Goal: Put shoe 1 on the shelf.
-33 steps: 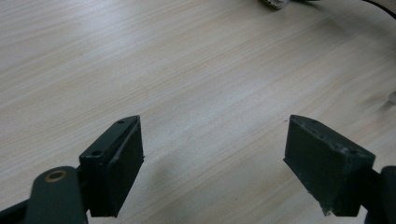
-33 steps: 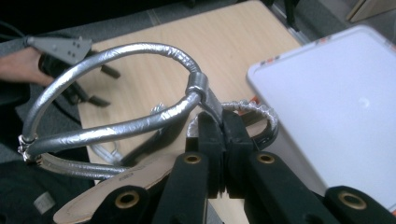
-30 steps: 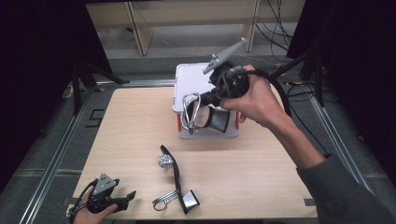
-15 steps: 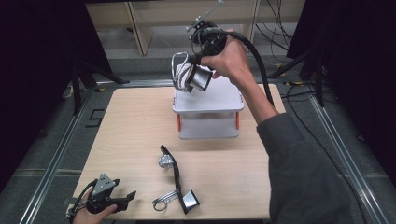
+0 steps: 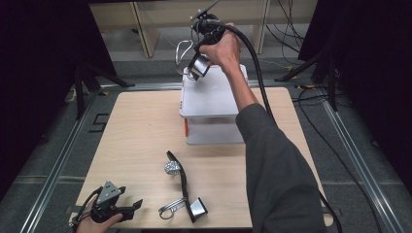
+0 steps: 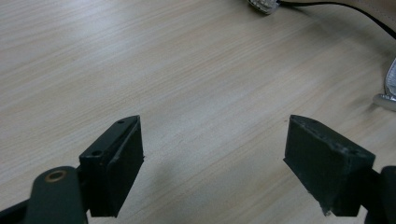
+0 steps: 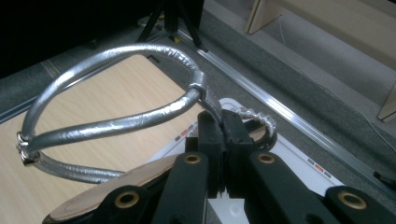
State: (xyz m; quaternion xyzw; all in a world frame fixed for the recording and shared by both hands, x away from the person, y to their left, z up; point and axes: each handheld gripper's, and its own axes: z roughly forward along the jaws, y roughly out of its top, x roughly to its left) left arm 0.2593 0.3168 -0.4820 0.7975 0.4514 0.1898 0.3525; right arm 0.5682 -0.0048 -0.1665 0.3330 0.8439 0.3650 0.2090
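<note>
Left gripper (image 5: 116, 206): rests low at the near left corner of the surface (image 5: 141, 131), held by the person's left hand (image 5: 90, 224); its fingers (image 6: 114, 170) are released and spread wide, with bare wood between them.
Things ahead of the left fingers: a black-strapped shoe (image 5: 182, 187) lies flat on the surface just beyond and to the right of the fingertips, not touching them; a silver ornament (image 5: 172, 168) sits beside its strap, and a silver heel (image 5: 198, 208) and silver loop (image 5: 167, 211) lie at its near end. In the left gripper view a silver edge (image 6: 387, 88) shows at the right, well apart from the fingers.
White box (image 5: 214, 97): stands on the far middle of the surface, lid on, below and just nearer than the right fingers.
Right gripper (image 5: 206, 36): held up by the person's right hand (image 5: 222, 46) above the far edge of the box; its fingers (image 7: 219, 140) are clenched on a strap of the silver shoe (image 5: 194, 63).
Silver shoe: hangs from the right fingers, clear of the box lid; its silver strap loop (image 7: 116, 112) arcs out to the left of the fingertips, its tan insole (image 7: 107, 196) lies below them, and its heel (image 5: 198, 68) points down toward the lid.
Cable (image 5: 252, 68): trails from the right gripper, back along the sleeve (image 5: 277, 170).
</note>
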